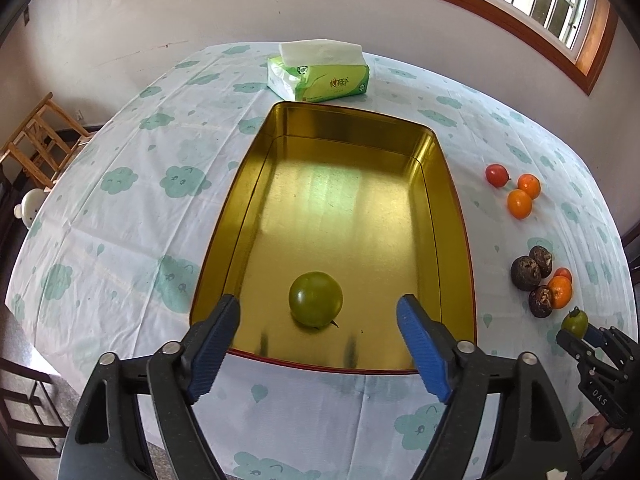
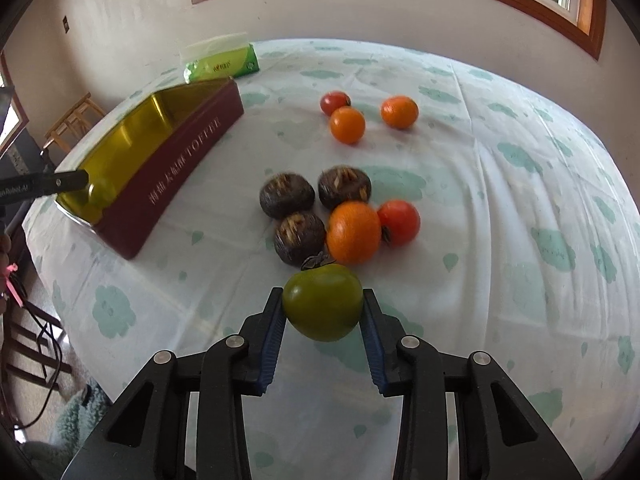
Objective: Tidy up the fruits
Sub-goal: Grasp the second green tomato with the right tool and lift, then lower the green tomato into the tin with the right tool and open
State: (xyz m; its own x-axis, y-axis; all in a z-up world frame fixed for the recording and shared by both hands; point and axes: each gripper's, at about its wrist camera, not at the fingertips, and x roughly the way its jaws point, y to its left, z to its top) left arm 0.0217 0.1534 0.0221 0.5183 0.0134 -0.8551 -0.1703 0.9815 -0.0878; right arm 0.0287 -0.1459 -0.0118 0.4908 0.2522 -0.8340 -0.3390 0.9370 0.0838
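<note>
A gold-lined tin box [image 1: 456,216] with dark red outer walls [image 2: 176,160] stands on the table. One green tomato [image 1: 316,299] lies in it near its front end. My left gripper [image 1: 318,312] is open above that end, its fingers on either side of the tomato and apart from it. My right gripper [image 2: 323,306] is shut on a second green tomato [image 2: 322,302] and holds it above the cloth, right of the box; it also shows in the left wrist view [image 1: 574,322]. Loose fruit lies beyond it: three dark brown fruits [image 2: 286,194], oranges [image 2: 353,232] and red tomatoes [image 2: 399,222].
A green tissue pack [image 1: 318,76] lies behind the box. Two more oranges [image 2: 347,124] and a red tomato [image 2: 334,102] sit farther back. The table carries a white cloth with teal clouds [image 2: 500,208]. A wooden stool [image 1: 38,140] stands to the left.
</note>
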